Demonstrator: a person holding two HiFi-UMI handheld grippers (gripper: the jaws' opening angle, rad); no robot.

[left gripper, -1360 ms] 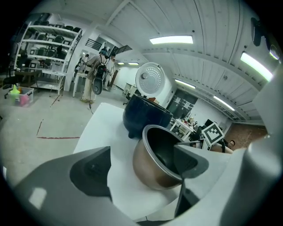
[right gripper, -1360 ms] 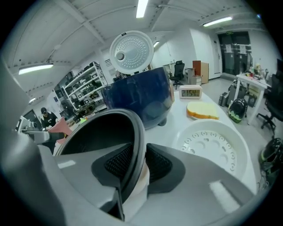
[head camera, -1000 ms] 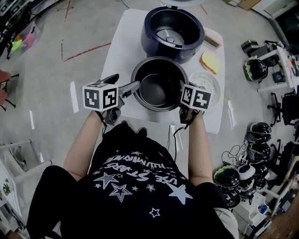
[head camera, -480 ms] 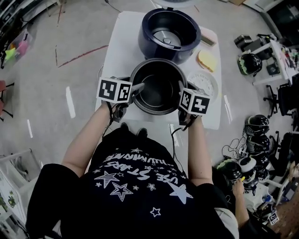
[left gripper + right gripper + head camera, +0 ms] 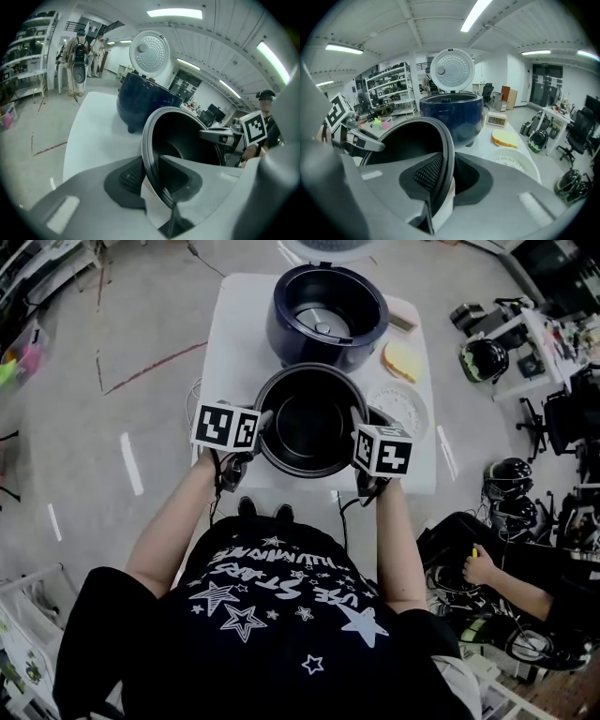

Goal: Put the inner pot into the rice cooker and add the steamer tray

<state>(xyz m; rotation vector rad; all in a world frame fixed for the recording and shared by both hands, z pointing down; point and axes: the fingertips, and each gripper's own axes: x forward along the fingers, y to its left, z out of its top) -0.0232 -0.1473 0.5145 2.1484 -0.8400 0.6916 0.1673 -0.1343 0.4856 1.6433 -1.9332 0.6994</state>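
White table (image 5: 234, 343) holds the open rice cooker (image 5: 326, 315). Just in front of it, left gripper (image 5: 265, 418) and right gripper (image 5: 358, 420) clamp the inner pot (image 5: 309, 423) by its rim. The left gripper has drawn in closer than a second ago.

A white bench (image 5: 234, 343) carries a yellow pad (image 5: 401, 360) near its right edge, with a small digital clock (image 5: 404, 319) at its far right corner. Right of the bench sits a dark helmet (image 5: 485, 360). Nearer, also to its right, a person (image 5: 534, 582) sits on the floor.
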